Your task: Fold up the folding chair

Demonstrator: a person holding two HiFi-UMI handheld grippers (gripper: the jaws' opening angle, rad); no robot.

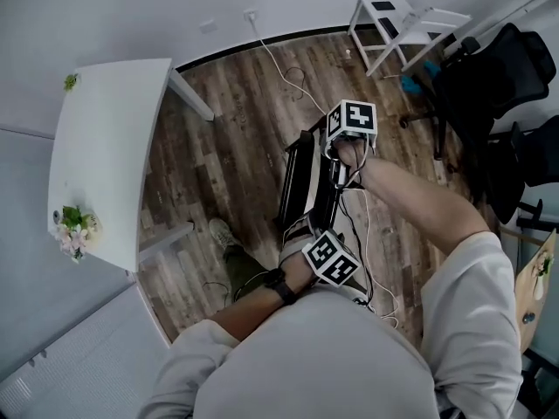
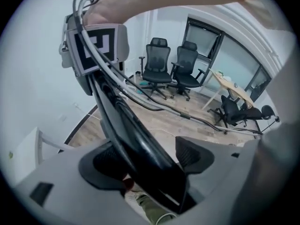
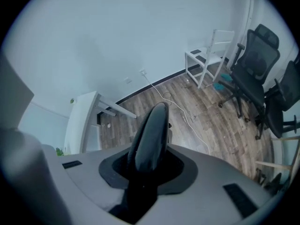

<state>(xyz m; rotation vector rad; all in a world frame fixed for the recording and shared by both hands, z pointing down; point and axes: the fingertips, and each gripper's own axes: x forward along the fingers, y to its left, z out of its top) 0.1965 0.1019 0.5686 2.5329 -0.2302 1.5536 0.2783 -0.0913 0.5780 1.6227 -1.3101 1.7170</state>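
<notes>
The black folding chair (image 1: 307, 182) stands on the wood floor directly below me, its panels close together and nearly upright. My right gripper (image 3: 147, 165), under its marker cube (image 1: 352, 119), is shut on the chair's rounded black top edge (image 3: 151, 130) at the far end. My left gripper (image 2: 145, 158), under its marker cube (image 1: 330, 258), is at the near end with its jaws wide. A black chair panel (image 2: 140, 149) runs between them, close to the left pad (image 2: 101, 165), and floor shows between it and the right pad (image 2: 192, 153).
A white table (image 1: 105, 155) with flowers (image 1: 74, 230) stands to the left. A white stool (image 1: 397, 24) and black office chairs (image 1: 489, 85) are at the far right. A white cable (image 1: 293, 81) trails over the floor. My shoe (image 1: 220, 232) is beside the chair.
</notes>
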